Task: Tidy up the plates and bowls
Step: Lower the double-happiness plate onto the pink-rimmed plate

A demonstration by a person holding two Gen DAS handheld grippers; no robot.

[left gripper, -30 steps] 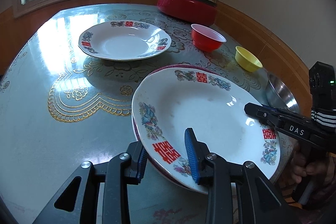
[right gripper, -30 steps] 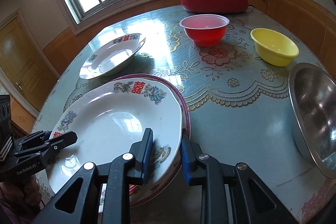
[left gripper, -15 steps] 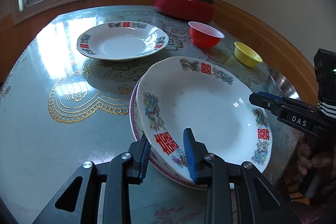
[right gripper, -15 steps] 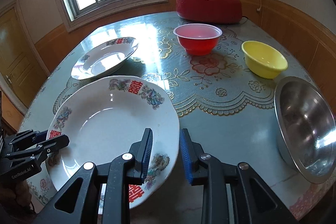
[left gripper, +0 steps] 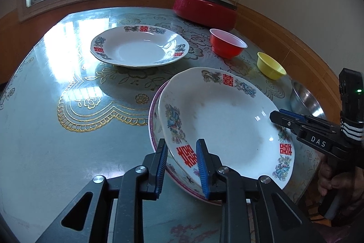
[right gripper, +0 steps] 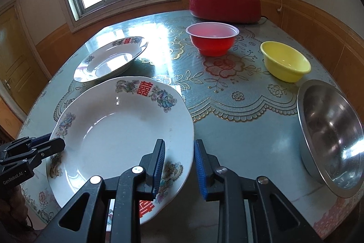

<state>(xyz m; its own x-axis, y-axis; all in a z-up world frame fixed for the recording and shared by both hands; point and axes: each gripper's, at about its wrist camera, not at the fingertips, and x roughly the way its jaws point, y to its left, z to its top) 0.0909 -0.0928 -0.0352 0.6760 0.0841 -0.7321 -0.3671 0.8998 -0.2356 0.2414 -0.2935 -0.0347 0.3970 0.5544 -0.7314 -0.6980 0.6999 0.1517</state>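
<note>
Left gripper [left gripper: 180, 147]: fingers [left gripper: 203, 165] closing on the near rim of the decorated plate [left gripper: 223, 120]. One pad sits on the inner face by the red character, the other under the outer edge. Rim is between them; grip looks made and tightening.

Right gripper [right gripper: 178, 147]: fingers pinched over the opposite rim, one pad inside the well and one outside the edge. In the left wrist view they look narrow on the rim.

The plate hangs between the two grippers, tilted, its near-left edge raised above a pink-rimmed plate [left gripper: 154, 120] that lies directly beneath on the tabletop [left gripper: 68, 152].

Step in hand, as I judge it: carrying this plate, probably to stack it with its match, the second decorated plate [left gripper: 138, 49], which is well apart toward the window.

- Move both hands together at one pace; a glazed rim slips if one side leads.
- Level the plate first and clear the pink rim before travelling sideways.
- Lower it centred into the other plate's well and let go only once it is seated.

Red bowl [left gripper: 227, 46], yellow bowl [left gripper: 270, 65] and steel bowl [right gripper: 329, 136] stand apart to the right, not yet nested.
</note>
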